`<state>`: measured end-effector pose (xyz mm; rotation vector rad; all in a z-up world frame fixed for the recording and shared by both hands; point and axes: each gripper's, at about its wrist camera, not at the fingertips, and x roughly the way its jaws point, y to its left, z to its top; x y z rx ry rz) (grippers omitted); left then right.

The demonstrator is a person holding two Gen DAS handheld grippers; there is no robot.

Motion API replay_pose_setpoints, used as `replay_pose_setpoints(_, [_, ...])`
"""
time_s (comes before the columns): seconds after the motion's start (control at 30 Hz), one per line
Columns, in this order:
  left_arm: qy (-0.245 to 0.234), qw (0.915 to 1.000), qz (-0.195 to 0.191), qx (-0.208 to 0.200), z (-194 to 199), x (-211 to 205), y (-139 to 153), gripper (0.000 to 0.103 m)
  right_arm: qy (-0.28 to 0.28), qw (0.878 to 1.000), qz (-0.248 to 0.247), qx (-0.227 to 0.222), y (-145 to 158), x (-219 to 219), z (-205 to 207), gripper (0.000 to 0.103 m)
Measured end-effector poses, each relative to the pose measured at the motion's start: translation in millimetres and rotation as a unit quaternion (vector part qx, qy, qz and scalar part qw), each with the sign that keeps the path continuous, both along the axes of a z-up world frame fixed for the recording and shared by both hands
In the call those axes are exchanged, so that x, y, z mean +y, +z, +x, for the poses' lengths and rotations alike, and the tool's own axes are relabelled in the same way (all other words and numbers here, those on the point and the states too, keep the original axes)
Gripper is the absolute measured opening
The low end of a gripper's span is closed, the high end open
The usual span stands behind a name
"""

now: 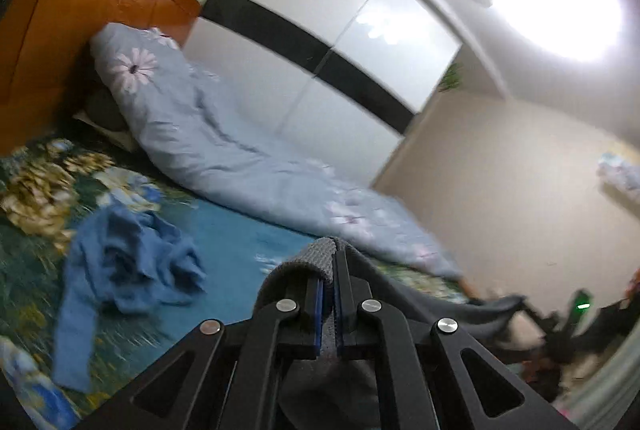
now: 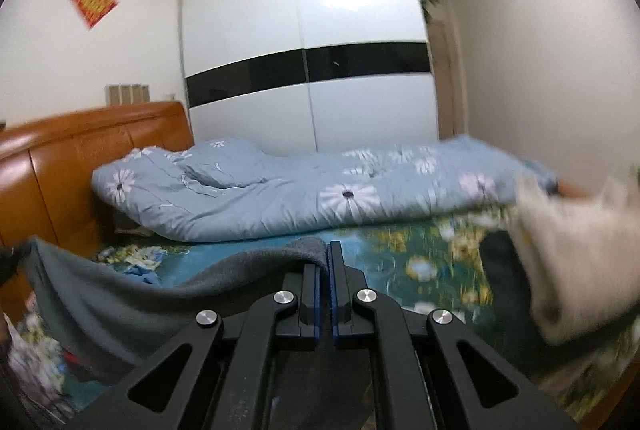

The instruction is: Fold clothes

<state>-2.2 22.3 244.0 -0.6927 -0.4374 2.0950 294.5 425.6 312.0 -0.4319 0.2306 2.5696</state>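
Note:
A dark grey garment (image 1: pixel 316 262) hangs lifted above the bed, stretched between both grippers. My left gripper (image 1: pixel 333 250) is shut on one edge of it; the cloth drapes over the left finger and trails right toward the other gripper (image 1: pixel 560 318). My right gripper (image 2: pixel 328 254) is shut on another edge of the grey garment (image 2: pixel 120 306), which sags away to the left of that view. A crumpled blue garment (image 1: pixel 128 266) lies on the floral bedsheet (image 1: pixel 232 230) at the left. A blurred cream garment (image 2: pixel 576 250) sits at the right of the right wrist view.
A light blue flowered duvet (image 2: pixel 300 194) is bunched along the far side of the bed. An orange wooden headboard (image 2: pixel 80 158) stands at the left. A white wardrobe with a black band (image 2: pixel 308 70) fills the far wall. Mixed clothes (image 2: pixel 36 358) lie low at the left.

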Motion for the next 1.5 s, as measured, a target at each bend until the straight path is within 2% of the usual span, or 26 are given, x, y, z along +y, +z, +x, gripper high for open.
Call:
replay_pose_setpoints(0.13, [0.005, 0.9965, -0.040, -0.073, -66, 47, -37, 0.004, -0.002, 0.998, -0.027, -0.057, -19, 30, -64, 0.004])
replay_pose_setpoints(0.3, [0.018, 0.9899, -0.074, -0.119, -125, 98, -72, 0.004, -0.020, 0.991, -0.077, -0.108, -53, 81, -124, 0.004])
replay_pose_setpoints(0.5, [0.031, 0.9856, -0.084, -0.143, -190, 154, -84, 0.004, -0.041, 0.986, -0.119, -0.111, -70, 143, -180, 0.004])
replay_pose_setpoints(0.63, [0.043, 0.9784, -0.130, -0.155, -222, 192, -111, 0.004, -0.061, 0.978, -0.149, -0.136, -99, 175, -215, 0.004])
replay_pose_setpoints(0.8, [0.054, 0.9655, -0.187, -0.173, -240, 220, -160, 0.004, -0.075, 0.954, -0.213, -0.198, -172, 198, -245, 0.004])
replay_pose_setpoints(0.93, [0.048, 0.9618, -0.198, -0.183, -241, 224, -180, 0.006, -0.078, 0.940, -0.237, -0.234, -216, 200, -246, 0.004])
replay_pose_setpoints(1.0, [0.040, 0.9619, -0.199, -0.183, -238, 223, -179, 0.007, -0.074, 0.937, -0.236, -0.246, -226, 198, -245, 0.004])
replay_pose_setpoints(1.03, [0.039, 0.9623, -0.199, -0.181, -235, 222, -178, 0.009, -0.071, 0.937, -0.236, -0.249, -228, 196, -244, 0.004])
replay_pose_setpoints(1.1, [0.038, 0.9636, -0.202, -0.171, -228, 216, -171, 0.024, -0.065, 0.938, -0.231, -0.250, -226, 190, -241, 0.004])
replay_pose_setpoints(1.13, [0.039, 0.9640, -0.207, -0.162, -223, 212, -166, 0.030, -0.062, 0.939, -0.228, -0.249, -224, 186, -239, 0.009])
replay_pose_setpoints(1.17, [0.040, 0.9650, -0.211, -0.150, -218, 207, -161, 0.044, -0.060, 0.940, -0.228, -0.249, -222, 183, -237, 0.014])
replay_pose_setpoints(1.2, [0.042, 0.9663, -0.214, -0.137, -213, 202, -157, 0.056, -0.057, 0.940, -0.229, -0.246, -219, 179, -235, 0.031])
replay_pose_setpoints(1.23, [0.047, 0.9674, -0.217, -0.122, -208, 196, -153, 0.059, -0.052, 0.942, -0.232, -0.237, -215, 174, -230, 0.048])
replay_pose_setpoints(1.3, [0.071, 0.9661, -0.231, -0.092, -200, 180, -148, 0.061, -0.041, 0.947, -0.232, -0.217, -206, 162, -219, 0.054])
replay_pose_setpoints(1.33, [0.086, 0.9635, -0.241, -0.079, -197, 171, -148, 0.061, -0.037, 0.949, -0.232, -0.211, -202, 156, -214, 0.054])
replay_pose_setpoints(1.4, [0.128, 0.9499, -0.281, -0.047, -192, 157, -149, 0.061, -0.030, 0.950, -0.233, -0.205, -198, 144, -204, 0.054])
replay_pose_setpoints(1.43, [0.150, 0.9409, -0.302, -0.031, -190, 150, -150, 0.061, -0.025, 0.950, -0.235, -0.203, -196, 139, -200, 0.054])
replay_pose_setpoints(1.5, [0.181, 0.9133, -0.365, 0.014, -185, 146, -158, 0.062, -0.018, 0.950, -0.234, -0.204, -195, 129, -193, 0.054])
